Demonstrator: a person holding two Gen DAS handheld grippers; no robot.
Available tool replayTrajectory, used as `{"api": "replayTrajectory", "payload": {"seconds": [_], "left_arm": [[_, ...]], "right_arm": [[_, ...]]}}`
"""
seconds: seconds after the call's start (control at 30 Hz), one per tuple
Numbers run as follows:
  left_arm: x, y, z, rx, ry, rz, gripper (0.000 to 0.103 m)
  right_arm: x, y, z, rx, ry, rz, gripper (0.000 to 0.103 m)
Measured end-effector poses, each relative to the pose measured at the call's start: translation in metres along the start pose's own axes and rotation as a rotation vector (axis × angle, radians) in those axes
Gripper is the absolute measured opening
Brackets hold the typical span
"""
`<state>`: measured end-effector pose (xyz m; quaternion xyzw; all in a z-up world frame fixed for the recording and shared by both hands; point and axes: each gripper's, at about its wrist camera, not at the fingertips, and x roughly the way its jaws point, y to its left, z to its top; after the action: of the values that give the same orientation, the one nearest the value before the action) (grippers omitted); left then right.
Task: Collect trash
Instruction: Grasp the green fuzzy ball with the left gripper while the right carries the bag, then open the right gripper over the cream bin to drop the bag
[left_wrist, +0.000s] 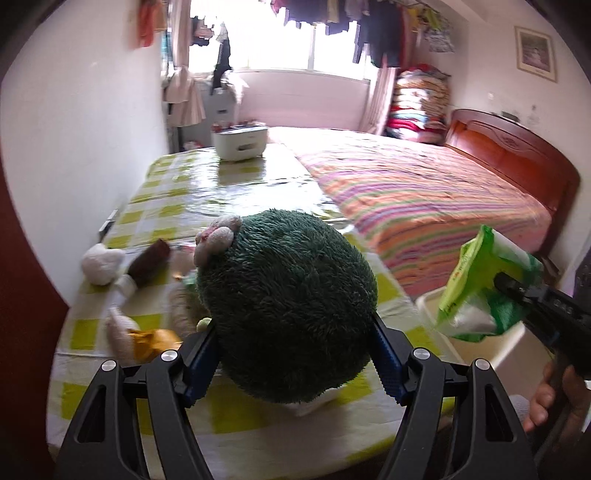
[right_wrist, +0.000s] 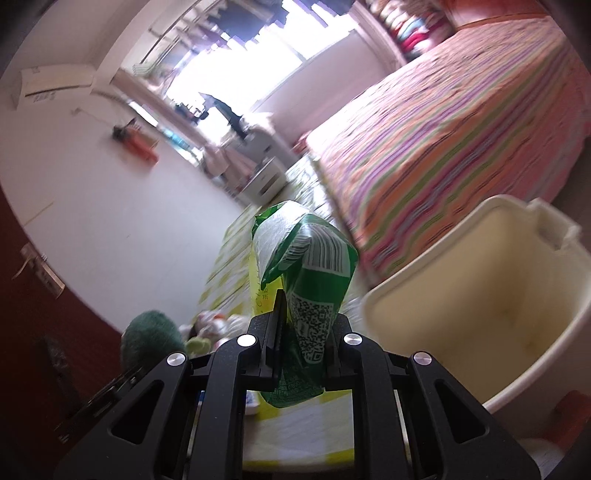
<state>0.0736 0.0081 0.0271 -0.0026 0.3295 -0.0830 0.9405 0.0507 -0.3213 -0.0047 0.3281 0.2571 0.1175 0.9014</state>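
Right wrist view: my right claw (right_wrist: 284, 314) is pressed together on a green tissue packet (right_wrist: 306, 266), pinching its lower part; the packet stands up past the fingertips, white tissue showing at its torn top. A cream bin (right_wrist: 480, 295) sits just to the right of the packet, its mouth facing the camera; the packet is beside the bin, not inside it. A striped bed (right_wrist: 443, 129) lies beyond.

Left wrist view: my left claw (left_wrist: 295, 347) is spread wide around a green plush toy (left_wrist: 284, 295), one blue-padded finger (left_wrist: 386, 354) on each side of it, pressing into the fur. The toy rests on the table (left_wrist: 177, 192), which carries a yellow-checked cloth. The same packet (left_wrist: 476, 284) appears at right, gripped in the right claw (left_wrist: 502, 284), above the bin's rim (left_wrist: 428, 306) and well apart from the left claw.
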Motion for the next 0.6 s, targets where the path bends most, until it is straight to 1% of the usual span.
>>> {"api": "replayTrajectory", "payload": {"seconds": [0.1, 0.2, 0.23, 0.27, 0.33, 0.37, 0.43, 0.47, 0.5, 0.53, 0.57, 0.6], "left_arm": [[0.005, -0.018, 0.005, 0.021, -0.006, -0.047, 0.070], [0.013, -0.042, 0.009, 0.054, -0.010, -0.109, 0.071], [0.016, -0.052, 0.010, 0.065, -0.017, -0.142, 0.071], [0.017, -0.058, 0.011, 0.074, -0.020, -0.161, 0.071], [0.023, -0.074, 0.013, 0.093, -0.024, -0.213, 0.071], [0.025, -0.080, 0.013, 0.100, -0.026, -0.236, 0.071], [0.028, -0.088, 0.012, 0.108, -0.029, -0.273, 0.071], [0.030, -0.091, 0.009, 0.112, -0.029, -0.292, 0.071], [0.032, -0.093, 0.007, 0.116, -0.026, -0.302, 0.071], [0.036, -0.095, 0.003, 0.127, -0.016, -0.313, 0.071], [0.039, -0.097, 0.001, 0.132, -0.007, -0.316, 0.071], [0.040, -0.099, -0.001, 0.132, -0.001, -0.320, 0.071]], "right_arm": [[-0.009, -0.014, 0.004, -0.019, -0.071, -0.070, 0.013], [-0.019, -0.023, 0.005, -0.053, -0.140, -0.151, 0.013], [-0.021, -0.025, 0.005, -0.071, -0.162, -0.179, 0.013], [-0.024, -0.027, 0.005, -0.099, -0.189, -0.229, 0.013], [-0.024, -0.031, 0.005, -0.130, -0.216, -0.275, 0.013], [-0.024, -0.031, 0.004, -0.146, -0.230, -0.298, 0.016], [-0.021, -0.033, 0.000, -0.167, -0.253, -0.334, 0.016], [-0.017, -0.036, -0.001, -0.151, -0.247, -0.330, 0.019], [-0.015, -0.036, -0.002, -0.135, -0.248, -0.311, 0.025], [-0.012, -0.040, -0.001, -0.112, -0.248, -0.307, 0.029], [-0.010, -0.042, -0.001, -0.099, -0.247, -0.320, 0.038], [-0.009, -0.047, 0.000, -0.077, -0.244, -0.325, 0.042]]}}
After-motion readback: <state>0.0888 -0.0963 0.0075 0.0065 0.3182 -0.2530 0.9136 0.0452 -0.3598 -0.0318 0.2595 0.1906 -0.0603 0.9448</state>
